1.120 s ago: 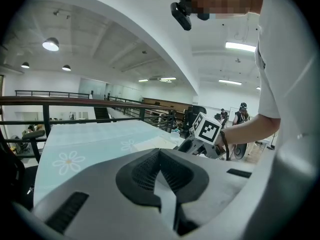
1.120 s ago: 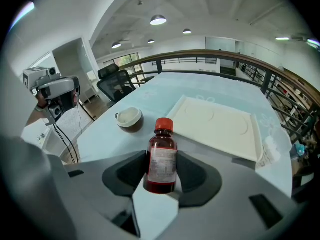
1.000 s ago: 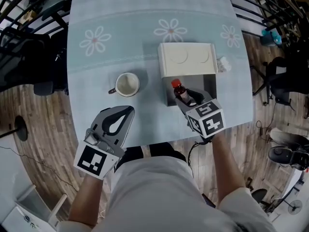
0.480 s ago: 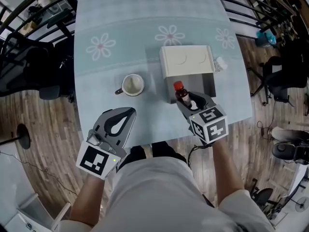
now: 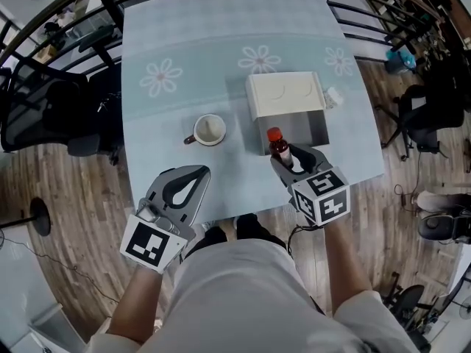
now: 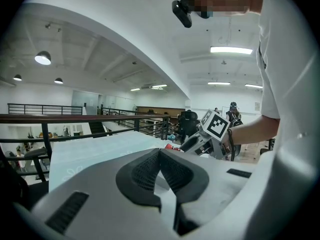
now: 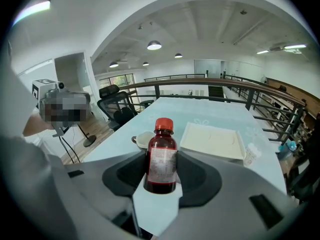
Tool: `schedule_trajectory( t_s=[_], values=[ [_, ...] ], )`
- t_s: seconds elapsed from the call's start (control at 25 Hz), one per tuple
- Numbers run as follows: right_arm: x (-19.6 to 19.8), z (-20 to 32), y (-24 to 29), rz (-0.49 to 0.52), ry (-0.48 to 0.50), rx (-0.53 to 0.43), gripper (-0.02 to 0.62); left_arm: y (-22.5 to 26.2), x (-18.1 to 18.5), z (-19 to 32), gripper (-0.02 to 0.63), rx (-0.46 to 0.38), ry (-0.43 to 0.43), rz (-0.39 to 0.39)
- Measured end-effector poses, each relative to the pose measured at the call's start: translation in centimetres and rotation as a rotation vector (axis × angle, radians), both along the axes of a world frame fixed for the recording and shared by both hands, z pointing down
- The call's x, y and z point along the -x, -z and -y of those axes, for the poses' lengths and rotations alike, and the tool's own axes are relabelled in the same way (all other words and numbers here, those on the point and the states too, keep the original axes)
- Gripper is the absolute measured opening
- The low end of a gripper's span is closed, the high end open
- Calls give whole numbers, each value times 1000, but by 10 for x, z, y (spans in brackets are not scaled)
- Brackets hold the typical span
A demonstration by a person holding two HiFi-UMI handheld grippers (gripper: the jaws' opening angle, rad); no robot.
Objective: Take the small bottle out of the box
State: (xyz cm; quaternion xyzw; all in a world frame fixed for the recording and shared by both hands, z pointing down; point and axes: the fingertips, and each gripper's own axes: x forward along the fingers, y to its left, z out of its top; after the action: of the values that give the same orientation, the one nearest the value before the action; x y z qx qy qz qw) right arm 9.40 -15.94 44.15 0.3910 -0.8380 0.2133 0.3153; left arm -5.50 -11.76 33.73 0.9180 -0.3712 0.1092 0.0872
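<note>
Because the small bottle (image 5: 278,144) is a dark, red-capped, liquid-filled thing with a smooth round wall, I judge it light and rigid but apt to slip or swivel between flat pads. Whether it is glass or plastic I cannot tell, so it is best treated as breakable. The right gripper (image 5: 291,159) has its jaws closed on the labelled body of the bottle (image 7: 161,156), roughly at mid-height and below the shoulder. That looks the soundest place to hold, since the paper label offers more friction than the bare neck or cap. The bottle stands upright in the grip.

In the head view the bottle sits at the 7 o'clock corner of the open white box (image 5: 318,129), apparently raised level with its wall; whether it is fully clear I cannot say. The box's lid (image 5: 285,94) lies folded back at 12 o'clock.

A white mug (image 5: 210,129) stands at 9 o'clock of the box. The left gripper (image 5: 193,173) hangs at 7 o'clock of the mug, jaws together and empty.
</note>
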Motion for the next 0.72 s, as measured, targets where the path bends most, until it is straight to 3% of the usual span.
schedule_trajectory(
  t_s=[0.36, 0.72],
  values=[
    [13, -17, 20, 39, -14, -61, 207, 7, 10, -15, 20, -19, -19, 31],
    [20, -28, 37, 63, -25, -108, 207, 24, 16, -22, 20, -51, -30, 14]
  ],
)
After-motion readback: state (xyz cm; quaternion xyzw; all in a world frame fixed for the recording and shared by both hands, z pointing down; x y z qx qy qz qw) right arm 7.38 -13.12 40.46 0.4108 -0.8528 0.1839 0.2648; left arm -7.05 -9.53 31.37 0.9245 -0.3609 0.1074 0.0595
